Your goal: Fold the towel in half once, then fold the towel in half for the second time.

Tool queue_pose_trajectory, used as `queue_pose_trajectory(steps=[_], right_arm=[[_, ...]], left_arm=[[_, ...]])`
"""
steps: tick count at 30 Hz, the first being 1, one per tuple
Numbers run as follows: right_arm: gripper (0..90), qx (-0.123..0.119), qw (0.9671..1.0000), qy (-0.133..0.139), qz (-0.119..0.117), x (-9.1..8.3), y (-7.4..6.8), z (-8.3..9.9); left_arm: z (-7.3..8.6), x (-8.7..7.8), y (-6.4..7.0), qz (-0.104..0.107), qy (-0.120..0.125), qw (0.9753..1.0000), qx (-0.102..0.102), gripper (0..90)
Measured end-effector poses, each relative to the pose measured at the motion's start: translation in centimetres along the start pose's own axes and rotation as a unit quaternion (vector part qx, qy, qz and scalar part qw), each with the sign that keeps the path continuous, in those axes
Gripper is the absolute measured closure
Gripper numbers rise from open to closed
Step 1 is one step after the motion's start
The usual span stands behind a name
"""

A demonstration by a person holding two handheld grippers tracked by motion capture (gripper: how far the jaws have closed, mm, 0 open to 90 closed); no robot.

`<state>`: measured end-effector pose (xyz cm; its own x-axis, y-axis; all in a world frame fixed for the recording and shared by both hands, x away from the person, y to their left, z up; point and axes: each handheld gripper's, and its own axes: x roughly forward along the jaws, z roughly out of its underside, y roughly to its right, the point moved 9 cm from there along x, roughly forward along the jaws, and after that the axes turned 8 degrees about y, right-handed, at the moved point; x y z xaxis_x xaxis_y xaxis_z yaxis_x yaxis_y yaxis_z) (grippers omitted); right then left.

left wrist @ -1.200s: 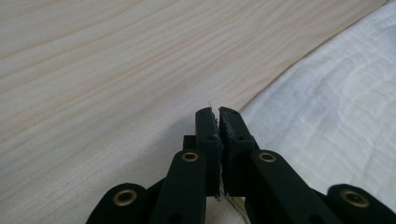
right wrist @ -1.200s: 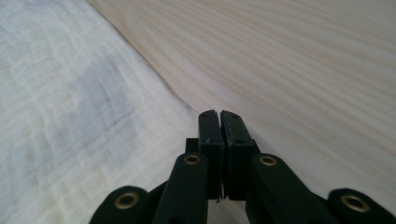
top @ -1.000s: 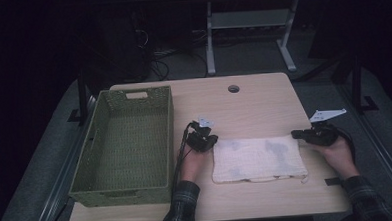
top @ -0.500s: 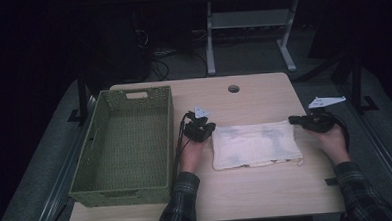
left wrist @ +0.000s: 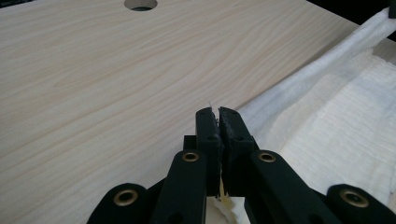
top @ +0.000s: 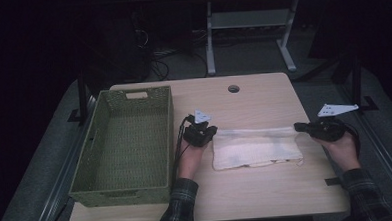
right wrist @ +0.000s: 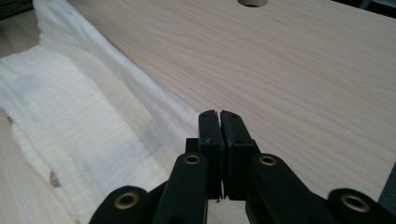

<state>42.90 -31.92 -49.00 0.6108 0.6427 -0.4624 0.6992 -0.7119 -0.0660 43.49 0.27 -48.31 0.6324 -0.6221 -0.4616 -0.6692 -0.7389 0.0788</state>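
Note:
A white towel [top: 255,148] lies spread on the wooden table [top: 253,103], its far edge stretched straight between both grippers. At the towel's far left corner my left gripper [top: 205,133] is shut on the cloth; in the left gripper view the jaws [left wrist: 218,112] are pressed together with white fabric [left wrist: 336,116] beneath and to their right. My right gripper [top: 304,128] holds the far right corner; in the right gripper view the jaws [right wrist: 219,114] are shut, and the towel [right wrist: 70,116] runs off to the left.
A green woven basket [top: 169,136], with nothing in it, stands on the table's left side, close to my left hand. A round cable hole [top: 233,89] sits near the far edge. Bare wood lies beyond the towel. A second table's legs [top: 210,45] stand behind.
Both grippers have moved a little away from the person, carrying the towel's far corners. The towel's far edge is now drawn straight and taut.

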Motion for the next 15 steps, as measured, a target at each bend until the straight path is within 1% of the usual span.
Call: queue_pose_trajectory(steps=[6, 11, 12, 15], right_arm=[[88.0, -0.005, 1.0000, -0.004, -0.005, -0.9, -1.0, 0.6], [88.0, 0.001, 0.9999, -0.009, -0.012, -1.4, -1.4, 1.4], [88.0, -0.001, 0.9999, -0.010, -0.013, -1.4, -1.5, 1.6], [88.0, -0.002, 0.9997, -0.017, -0.015, -1.8, -2.0, 2.1]], left_arm=[[0.4, -0.8, 1.0, 0.005, 0.001, 1.0000, 0.005, 87.2], [0.7, -1.6, 1.9, 0.011, 0.004, 0.9999, 0.011, 87.1], [0.8, -1.8, 2.0, 0.013, 0.003, 0.9998, 0.016, 87.1], [1.1, -2.3, 2.6, 0.015, 0.003, 0.9997, 0.016, 87.1]])
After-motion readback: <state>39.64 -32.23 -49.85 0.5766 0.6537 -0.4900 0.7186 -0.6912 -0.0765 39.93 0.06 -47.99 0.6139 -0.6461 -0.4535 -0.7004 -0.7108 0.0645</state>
